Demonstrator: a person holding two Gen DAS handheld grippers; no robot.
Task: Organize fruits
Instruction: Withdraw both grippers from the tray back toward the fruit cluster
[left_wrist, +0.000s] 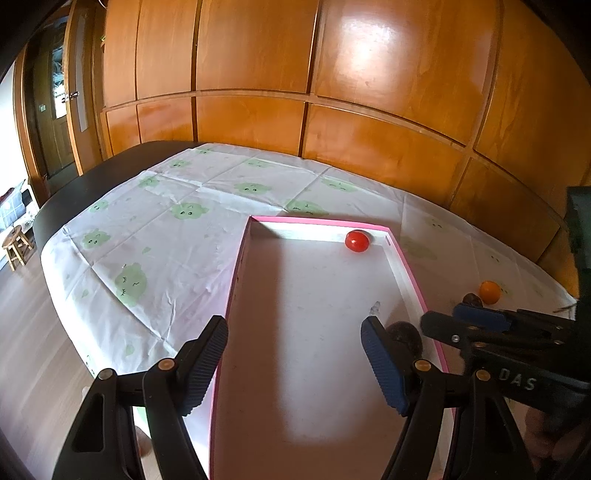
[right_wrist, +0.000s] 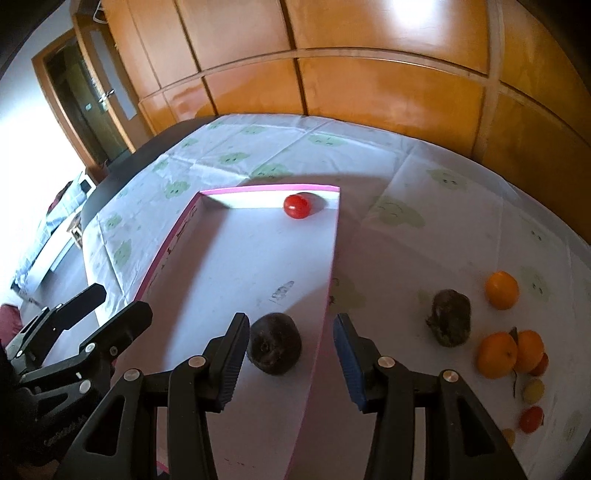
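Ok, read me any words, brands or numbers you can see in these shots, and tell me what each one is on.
"DAS": white letters on the black body of the right claw, in the left wrist view; it may be cut off.
Embossed lettering on the left claw body, right wrist view: too blurred to read.
Dark smudge on the box floor: unreadable.

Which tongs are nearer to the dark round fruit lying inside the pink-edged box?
Right. The right tongs sit open directly over the dark round fruit, which lies by the right-hand wall of the box. The left tongs hover open to its left, over the box's left side.
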